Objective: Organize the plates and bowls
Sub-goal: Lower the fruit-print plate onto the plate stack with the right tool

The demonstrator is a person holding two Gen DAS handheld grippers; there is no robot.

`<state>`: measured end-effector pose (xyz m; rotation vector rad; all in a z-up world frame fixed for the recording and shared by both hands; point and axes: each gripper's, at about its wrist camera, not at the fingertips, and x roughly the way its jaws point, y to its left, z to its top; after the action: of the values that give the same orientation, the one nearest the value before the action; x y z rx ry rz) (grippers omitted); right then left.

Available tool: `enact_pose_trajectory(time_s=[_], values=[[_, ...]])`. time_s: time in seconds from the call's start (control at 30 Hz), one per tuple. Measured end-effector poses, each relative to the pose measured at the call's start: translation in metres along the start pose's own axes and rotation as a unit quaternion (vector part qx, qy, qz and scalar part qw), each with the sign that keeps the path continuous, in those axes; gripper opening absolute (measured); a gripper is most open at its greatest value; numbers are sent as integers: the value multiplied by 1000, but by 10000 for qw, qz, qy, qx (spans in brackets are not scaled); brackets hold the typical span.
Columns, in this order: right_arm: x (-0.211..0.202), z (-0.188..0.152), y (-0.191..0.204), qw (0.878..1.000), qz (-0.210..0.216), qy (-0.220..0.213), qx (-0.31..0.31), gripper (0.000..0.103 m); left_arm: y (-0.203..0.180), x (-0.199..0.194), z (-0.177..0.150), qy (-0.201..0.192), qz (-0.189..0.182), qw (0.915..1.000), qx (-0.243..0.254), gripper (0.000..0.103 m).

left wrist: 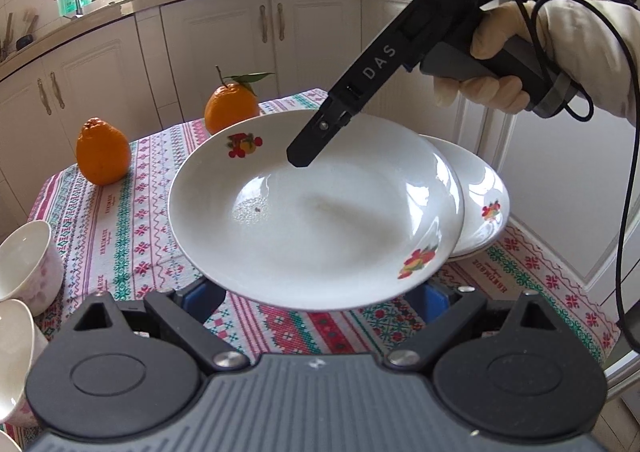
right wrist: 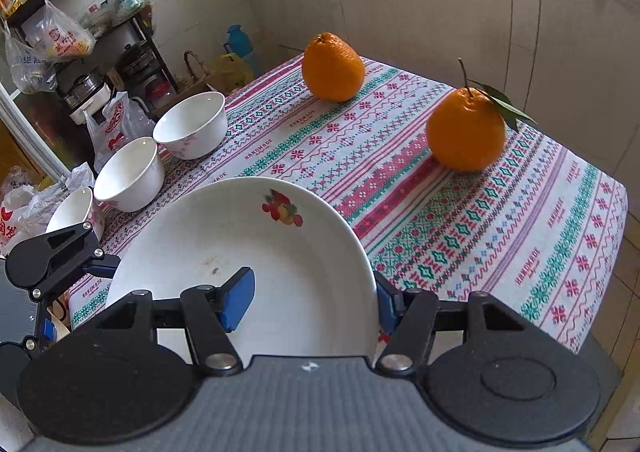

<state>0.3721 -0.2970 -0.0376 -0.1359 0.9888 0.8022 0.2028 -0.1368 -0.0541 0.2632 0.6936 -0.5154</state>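
A white plate with fruit prints [left wrist: 316, 212] hangs above the patterned tablecloth [left wrist: 120, 236], partly over a stack of like plates [left wrist: 480, 204] at the right. My left gripper [left wrist: 320, 296] is wide open, its blue pads [left wrist: 200, 292] under the plate's near rim. My right gripper [right wrist: 316, 300] straddles the same plate's rim [right wrist: 248, 236], one blue pad [right wrist: 240, 300] over the plate, the other at its outer edge; it also shows in the left wrist view [left wrist: 298, 160] over the plate's far side. Three white bowls [right wrist: 192, 124] stand in a row at the table's left.
Two oranges [right wrist: 332, 68] [right wrist: 464, 132] sit on the far part of the table. White cabinets [left wrist: 224, 48] lie beyond the table. A cluttered rack and plastic bags [right wrist: 60, 44] stand past the bowls. The table's edges are close on the right.
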Motion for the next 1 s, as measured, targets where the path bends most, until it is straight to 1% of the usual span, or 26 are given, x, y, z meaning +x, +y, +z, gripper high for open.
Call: enact_pose_trajectory(time_s=[0.23, 0.4, 0.7, 1.0], values=[[-18, -28, -15, 9994, -198, -74, 262, 67, -20, 7, 6, 6, -263, 9995, 181, 96], [-25, -43, -25, 9986, -291, -110, 434, 67, -30, 13, 11, 39, -419, 9988, 260, 96], [-29, -62, -38, 9972, -340, -163, 643, 67, -39, 23, 14, 105, -544, 9978, 366, 96], [-27, -76, -50, 9956, -422, -117, 827, 67, -44, 30, 17, 127, -637, 9970, 415, 96]])
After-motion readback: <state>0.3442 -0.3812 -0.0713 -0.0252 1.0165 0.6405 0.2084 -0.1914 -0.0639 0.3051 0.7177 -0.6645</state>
